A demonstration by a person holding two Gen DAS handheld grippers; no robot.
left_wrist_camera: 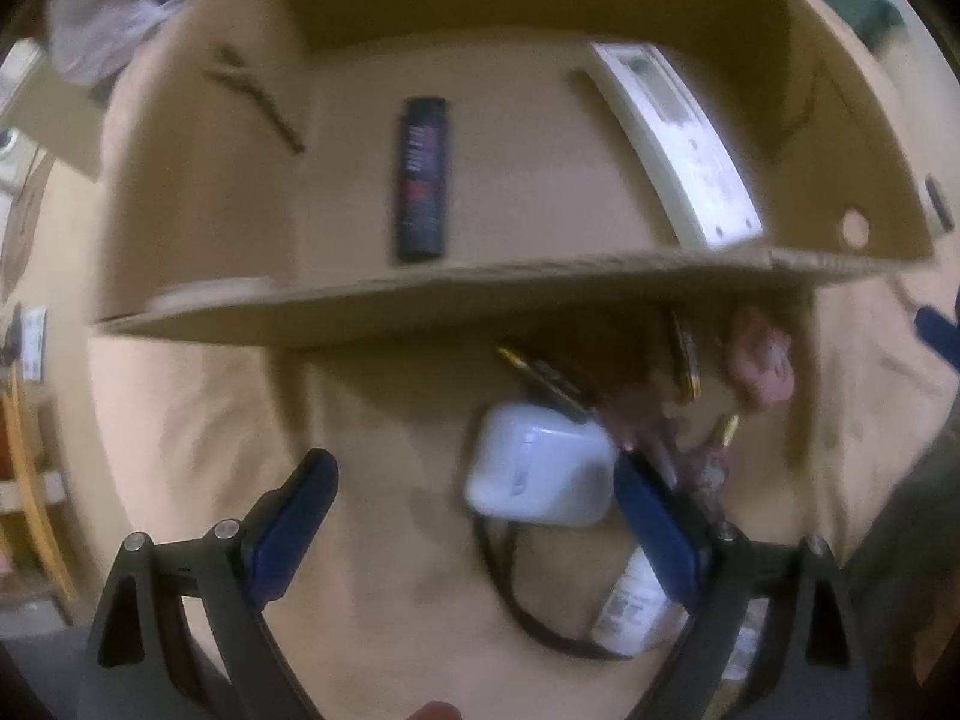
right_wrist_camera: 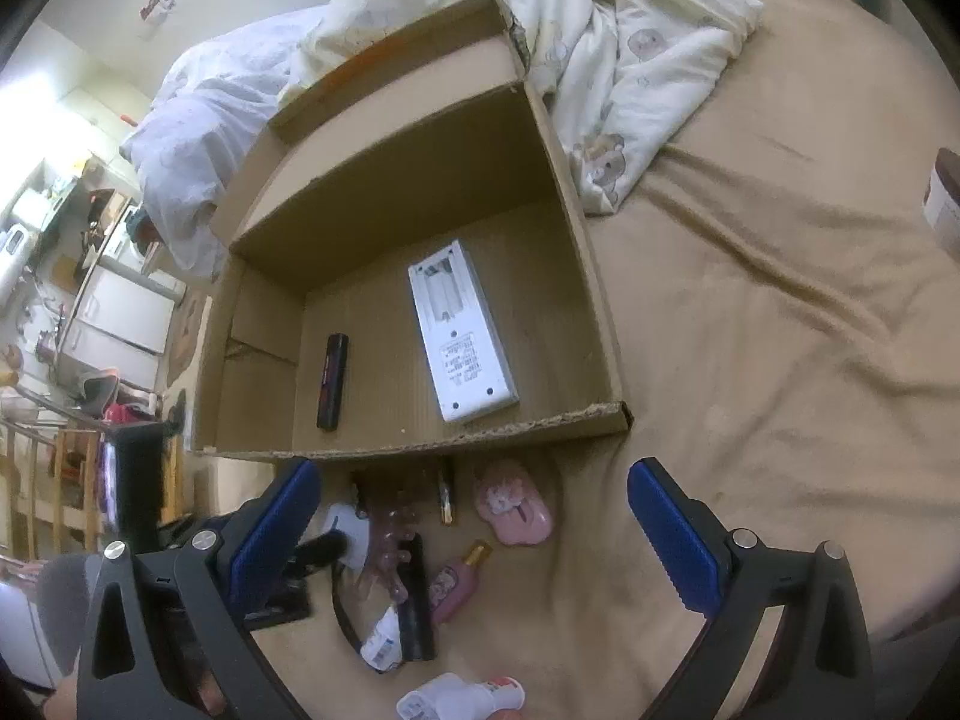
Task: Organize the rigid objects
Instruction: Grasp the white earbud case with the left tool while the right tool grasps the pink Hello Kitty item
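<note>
Left gripper (left_wrist_camera: pixel 474 516): jaws wide apart, pointing down over the white charger (left_wrist_camera: pixel 540 471); charger just beside the right-hand blue pad, nothing gripped.
Right gripper (right_wrist_camera: pixel 474 516): jaws spread wide, empty, above the clutter in front of the box.
Cardboard box (right_wrist_camera: pixel 594 276): open on the tan blanket (right_wrist_camera: pixel 780 330); inside, a white remote (right_wrist_camera: pixel 459 333) lying back side up and a black lighter (right_wrist_camera: pixel 333 381), well apart.
Loose items outside, near the box's front wall: pink hair claw (right_wrist_camera: pixel 393 546), pink compact (right_wrist_camera: pixel 513 510), small pink bottle (right_wrist_camera: pixel 456 579), black comb (right_wrist_camera: pixel 417 600).
Beyond the box: rumpled cream quilt (right_wrist_camera: pixel 618 48).
</note>
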